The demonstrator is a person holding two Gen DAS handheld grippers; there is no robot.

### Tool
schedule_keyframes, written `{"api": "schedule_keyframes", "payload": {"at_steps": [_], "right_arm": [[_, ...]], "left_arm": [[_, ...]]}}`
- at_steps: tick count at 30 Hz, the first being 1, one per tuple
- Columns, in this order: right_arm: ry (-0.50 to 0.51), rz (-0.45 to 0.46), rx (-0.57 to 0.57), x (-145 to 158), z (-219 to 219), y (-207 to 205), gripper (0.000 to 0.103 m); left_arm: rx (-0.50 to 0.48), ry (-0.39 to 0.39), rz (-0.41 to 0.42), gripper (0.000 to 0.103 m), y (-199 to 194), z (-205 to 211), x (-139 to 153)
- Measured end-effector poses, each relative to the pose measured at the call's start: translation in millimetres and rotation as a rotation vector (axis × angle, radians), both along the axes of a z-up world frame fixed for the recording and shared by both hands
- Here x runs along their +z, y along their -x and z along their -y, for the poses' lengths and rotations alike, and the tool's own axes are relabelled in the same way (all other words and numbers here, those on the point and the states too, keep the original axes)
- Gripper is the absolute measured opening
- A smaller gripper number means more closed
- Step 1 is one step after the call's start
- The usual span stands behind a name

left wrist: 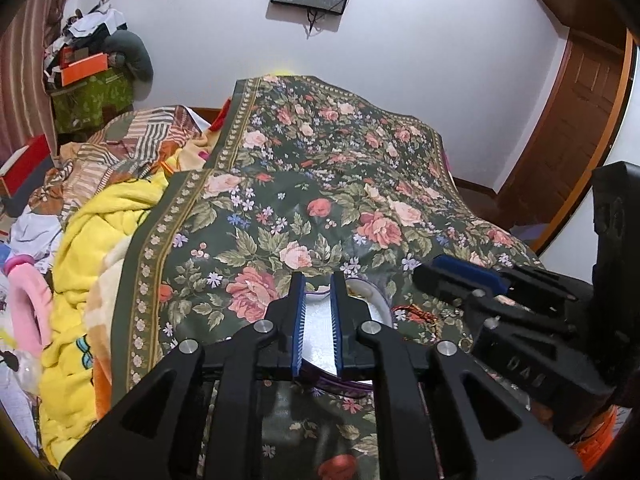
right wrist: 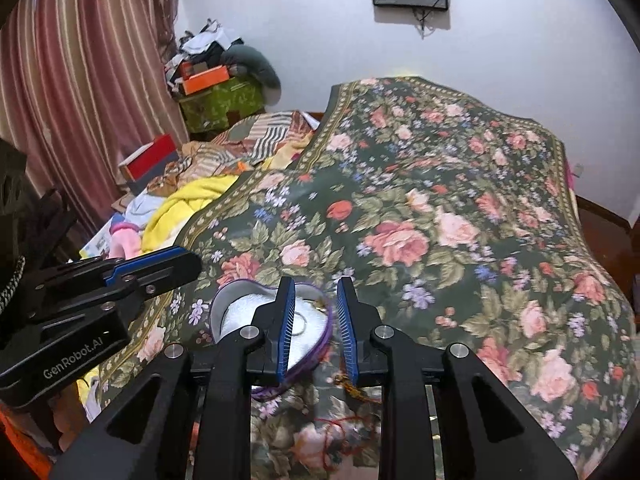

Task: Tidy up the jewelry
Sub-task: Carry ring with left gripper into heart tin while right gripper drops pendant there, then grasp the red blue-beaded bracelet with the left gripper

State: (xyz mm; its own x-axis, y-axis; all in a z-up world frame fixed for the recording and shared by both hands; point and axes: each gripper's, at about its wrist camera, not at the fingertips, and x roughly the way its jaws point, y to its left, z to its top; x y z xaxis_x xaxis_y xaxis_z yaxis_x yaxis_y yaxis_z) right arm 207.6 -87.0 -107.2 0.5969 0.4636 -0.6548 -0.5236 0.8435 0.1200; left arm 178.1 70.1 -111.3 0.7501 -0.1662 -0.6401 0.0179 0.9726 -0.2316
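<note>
Jewelry sits on a bed under a floral bedspread (right wrist: pixel 420 208), biggest thing in view, running ahead of both sets of jaws. Heart-shaped tin (right wrist: pixel 224 304), purple rim, white padded lining, lies just ahead of the right gripper (right wrist: pixel 316 328), slightly left of its jaws; a thin ring-like hoop (right wrist: pixel 300 326) rests on the lining, a few small gold bits at the far rim, too small to tell. Left gripper (left wrist: pixel 318 324) hovers directly over the same tin (left wrist: pixel 372 300), jaws parted, nothing between them. Right jaws also parted and empty. Loose red-and-gold cord piece (right wrist: pixel 352 388) lies on the bedspread right below the right jaws, just right of the tin; strands trail back toward the camera. Judgement: right hand is nearer the loose piece, so a short drop, then a carry left into the tin.
</note>
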Motion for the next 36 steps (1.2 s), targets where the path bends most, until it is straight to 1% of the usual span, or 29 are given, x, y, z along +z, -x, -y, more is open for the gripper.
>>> {"api": "schedule_keyframes", "payload": {"at_steps": [2, 4, 7, 10, 12, 14, 17, 19, 26, 33, 36], "right_arm": [[0.001, 0.013, -0.016, 7, 7, 4, 0.019], [0.001, 0.023, -0.032, 13, 15, 9, 0.02], [-0.001, 0.038, -0.056, 22, 29, 16, 0.02], [-0.001, 0.052, -0.079, 28, 41, 23, 0.023], [-0.002, 0.063, -0.096, 31, 50, 28, 0.033], [-0.003, 0.075, -0.114, 34, 59, 34, 0.038], [-0.002, 0.081, -0.134, 35, 71, 40, 0.039], [0.001, 0.077, -0.15, 34, 80, 44, 0.04], [0.007, 0.046, -0.201, 24, 109, 52, 0.04], [0.027, 0.001, -0.231, 7, 131, 57, 0.04], [0.031, -0.024, -0.237, -1, 137, 58, 0.04]], "left_arm": [[0.003, -0.007, 0.012, 0.013, 6, 3, 7], [0.007, -0.018, 0.029, 0.024, 13, 6, 15], [0.008, -0.029, 0.051, 0.032, 22, 12, 25], [0.008, -0.045, 0.066, 0.035, 32, 19, 34], [0.004, -0.053, 0.073, 0.038, 37, 23, 38], [0.001, -0.062, 0.077, 0.041, 42, 28, 42], [-0.009, -0.075, 0.075, 0.044, 48, 37, 44], [-0.019, -0.076, 0.063, 0.046, 49, 43, 42], [-0.062, -0.08, 0.004, 0.046, 49, 65, 28], [-0.124, -0.079, -0.069, 0.046, 43, 93, 4], [-0.153, -0.08, -0.11, 0.046, 38, 105, -11]]}}
